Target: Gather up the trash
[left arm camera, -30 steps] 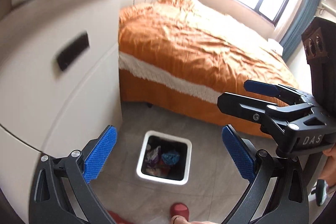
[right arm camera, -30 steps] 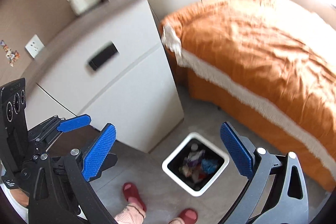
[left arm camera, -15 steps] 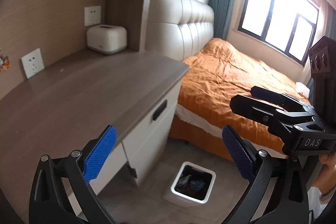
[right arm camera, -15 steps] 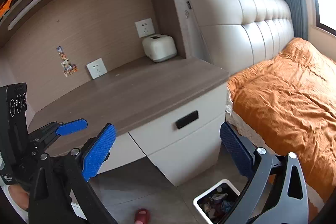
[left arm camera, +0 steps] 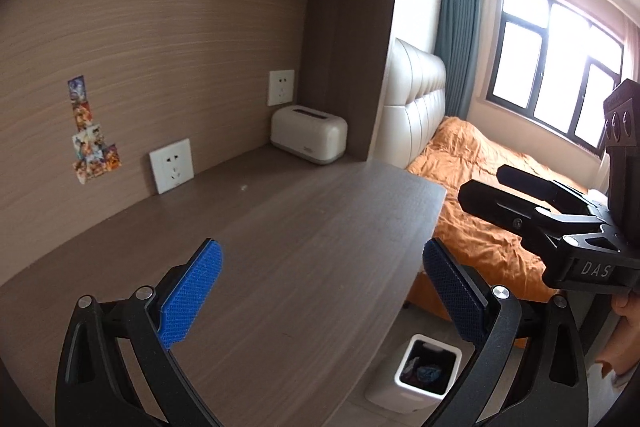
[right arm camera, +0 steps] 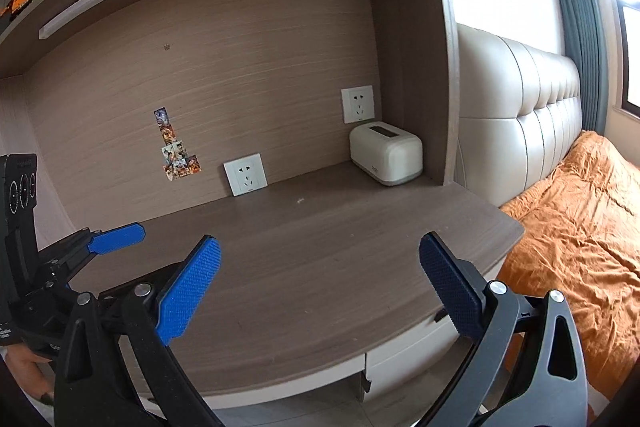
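A white square trash bin (left arm camera: 425, 373) stands on the floor below the desk's right end, with crumpled wrappers inside. My left gripper (left arm camera: 324, 297) is open and empty, held above the brown desktop (left arm camera: 280, 251). My right gripper (right arm camera: 320, 289) is open and empty too, above the same desktop (right arm camera: 320, 251). The right gripper also shows at the right of the left wrist view (left arm camera: 552, 211), and the left gripper at the left of the right wrist view (right arm camera: 80, 259). A tiny pale speck (right arm camera: 299, 201) lies on the desk near the back. The bin is out of the right wrist view.
A cream tissue box (left arm camera: 308, 141) (right arm camera: 386, 154) stands at the desk's back right corner. Wall sockets (right arm camera: 245, 174) and stickers (right arm camera: 176, 147) are on the back panel. A shelf runs overhead. A bed with an orange cover (left arm camera: 480, 195) lies to the right.
Both grippers have tilted and risen from looking down at the bin on the floor to looking across the desktop. Both stayed open and empty.
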`<state>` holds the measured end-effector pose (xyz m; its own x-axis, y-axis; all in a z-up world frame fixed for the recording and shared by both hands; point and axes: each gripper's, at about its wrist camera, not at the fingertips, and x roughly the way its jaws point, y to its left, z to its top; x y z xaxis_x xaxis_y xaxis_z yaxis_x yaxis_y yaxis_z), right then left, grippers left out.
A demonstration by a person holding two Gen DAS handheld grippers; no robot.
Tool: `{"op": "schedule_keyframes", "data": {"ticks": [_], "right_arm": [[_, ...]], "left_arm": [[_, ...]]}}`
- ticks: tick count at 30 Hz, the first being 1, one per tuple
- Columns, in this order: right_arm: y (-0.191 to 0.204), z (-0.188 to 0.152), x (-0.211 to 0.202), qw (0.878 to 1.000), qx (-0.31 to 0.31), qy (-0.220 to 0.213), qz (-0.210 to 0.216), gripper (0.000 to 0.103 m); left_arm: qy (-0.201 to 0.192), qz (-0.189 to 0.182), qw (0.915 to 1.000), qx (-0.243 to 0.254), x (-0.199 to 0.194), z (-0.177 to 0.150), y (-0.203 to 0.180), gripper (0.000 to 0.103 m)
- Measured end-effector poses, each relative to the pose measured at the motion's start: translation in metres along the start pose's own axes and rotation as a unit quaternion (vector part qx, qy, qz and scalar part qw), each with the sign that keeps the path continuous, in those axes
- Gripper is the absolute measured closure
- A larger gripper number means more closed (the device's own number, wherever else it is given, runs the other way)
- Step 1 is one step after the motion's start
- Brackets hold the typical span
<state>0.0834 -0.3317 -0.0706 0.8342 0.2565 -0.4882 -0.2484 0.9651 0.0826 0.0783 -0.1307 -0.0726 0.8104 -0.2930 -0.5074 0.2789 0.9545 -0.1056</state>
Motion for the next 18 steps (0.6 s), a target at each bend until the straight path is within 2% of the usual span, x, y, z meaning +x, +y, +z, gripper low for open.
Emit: {"op": "schedule_keyframes", "data": {"ticks": [5, 10, 18], "right_arm": [[0.039, 0.020, 0.013, 1.000, -0.016, -0.015, 0.000, 0.004], [0.068, 0.030, 0.025, 1.000, -0.022, -0.022, 0.004, 0.004], [0.094, 0.040, 0.038, 0.999, -0.022, -0.022, 0.012, 0.004]], "left_arm": [[-0.012, 0.010, 0.9998, -0.008, -0.013, 0.011, 0.041, 0.005], [-0.025, 0.031, 0.9991, -0.010, -0.023, 0.019, 0.066, 0.005], [-0.030, 0.056, 0.9978, -0.020, -0.034, 0.025, 0.099, 0.005]]}}
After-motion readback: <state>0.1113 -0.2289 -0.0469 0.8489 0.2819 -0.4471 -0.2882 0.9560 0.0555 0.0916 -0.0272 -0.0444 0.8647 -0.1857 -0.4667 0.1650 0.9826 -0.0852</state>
